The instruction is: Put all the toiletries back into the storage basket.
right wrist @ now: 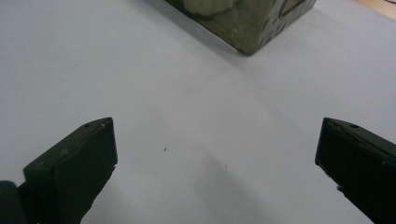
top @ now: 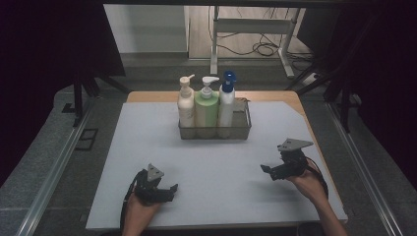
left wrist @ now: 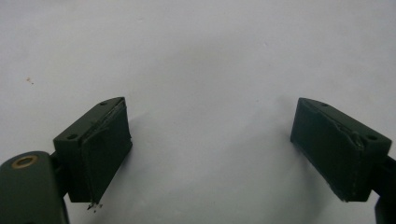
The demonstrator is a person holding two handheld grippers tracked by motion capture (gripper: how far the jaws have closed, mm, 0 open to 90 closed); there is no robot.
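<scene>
My left tongs sit spread and empty on the pale table. Three pump bottles stand in what looks like a mesh basket mid-table. My right tongs hover spread, empty.

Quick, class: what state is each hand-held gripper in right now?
Left hand-held gripper: open, holding nothing.
Right hand-held gripper: open, holding nothing.

Perforated metal basket, glossy plastic bottles
</scene>
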